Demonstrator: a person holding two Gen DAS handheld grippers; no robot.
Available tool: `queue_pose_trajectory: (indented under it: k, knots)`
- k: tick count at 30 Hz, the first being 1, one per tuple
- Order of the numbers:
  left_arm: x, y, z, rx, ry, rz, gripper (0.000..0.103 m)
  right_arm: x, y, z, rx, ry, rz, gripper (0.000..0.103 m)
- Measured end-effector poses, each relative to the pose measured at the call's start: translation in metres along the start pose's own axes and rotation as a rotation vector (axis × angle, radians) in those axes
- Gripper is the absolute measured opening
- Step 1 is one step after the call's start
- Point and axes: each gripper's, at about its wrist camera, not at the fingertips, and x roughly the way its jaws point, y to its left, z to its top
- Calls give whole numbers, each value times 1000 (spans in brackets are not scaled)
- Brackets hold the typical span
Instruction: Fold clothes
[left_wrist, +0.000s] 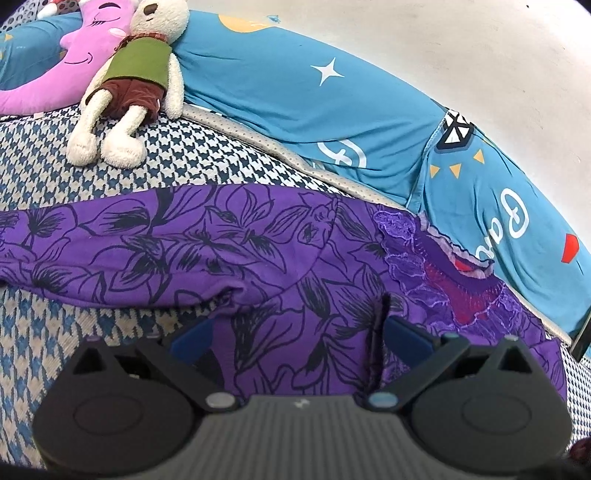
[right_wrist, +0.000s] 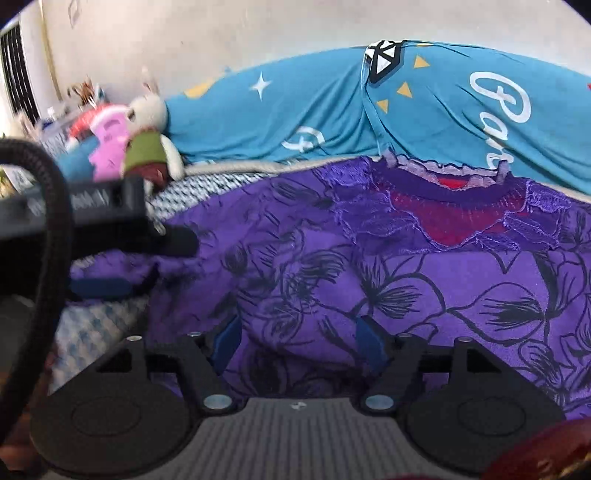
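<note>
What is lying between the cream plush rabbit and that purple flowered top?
Only bare houndstooth bedcover lies between the plush rabbit and the purple top. The left wrist view shows this stretch clearly; the right wrist view is blurred there.

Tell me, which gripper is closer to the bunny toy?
Left. The left gripper sits over the purple top's sleeve side, below the bunny toy. The right gripper is nearer the collar, farther away.

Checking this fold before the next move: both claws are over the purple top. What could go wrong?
Left claw is open with a raised crease of the purple floral top beside one finger; closing may grab only that ridge. Right claw is open too. The lace neckline could snag.
</note>
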Motion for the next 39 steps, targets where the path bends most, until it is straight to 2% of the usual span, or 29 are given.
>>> queue_pose_trajectory:
  k: [3, 4, 5, 7, 9, 12, 16, 18, 20, 24, 30, 34, 39]
  knots:
    - [0, 2, 1, -5, 2, 1, 103, 6, 4, -3, -33, -20, -52, 43]
    - [0, 3, 1, -7, 1, 2, 103, 7, 4, -2, -35, -30, -49, 25]
    - [0, 3, 1, -8, -2, 4, 103, 7, 4, 0, -26, -36, -36, 13]
    - [-2, 5, 1, -10, -11, 11, 103, 4, 3, 4, 7, -67, -13, 8]
    - [-3, 6, 2, -11, -24, 22, 103, -1, 4, 9, 35, -107, 75, 8]
    - [-6, 7, 4, -13, -57, 42, 103, -7, 11, 16, 6, -137, 160, 9]
    - [-8, 5, 5, -2, -72, 49, 103, -8, 2, 18, 81, -102, 233, 12]
    - [-8, 5, 5, 3, -73, 50, 103, -11, -1, 18, 97, -96, 219, 24]
    - [-7, 5, 4, 3, -72, 49, 103, -16, -6, 19, 111, -101, 204, 41]
    - [-3, -1, 0, 19, -51, 25, 103, -34, -19, 19, 138, -70, 114, 42]
    - [5, -22, -14, 100, -27, -30, 103, -76, -51, 14, 137, -57, -41, 42]
    - [11, -36, -23, 156, -13, -66, 103, -107, -74, 7, 143, -45, -108, 42]
    - [19, -48, -36, 211, 6, -66, 103, -138, -103, -1, 183, -41, -193, 42]
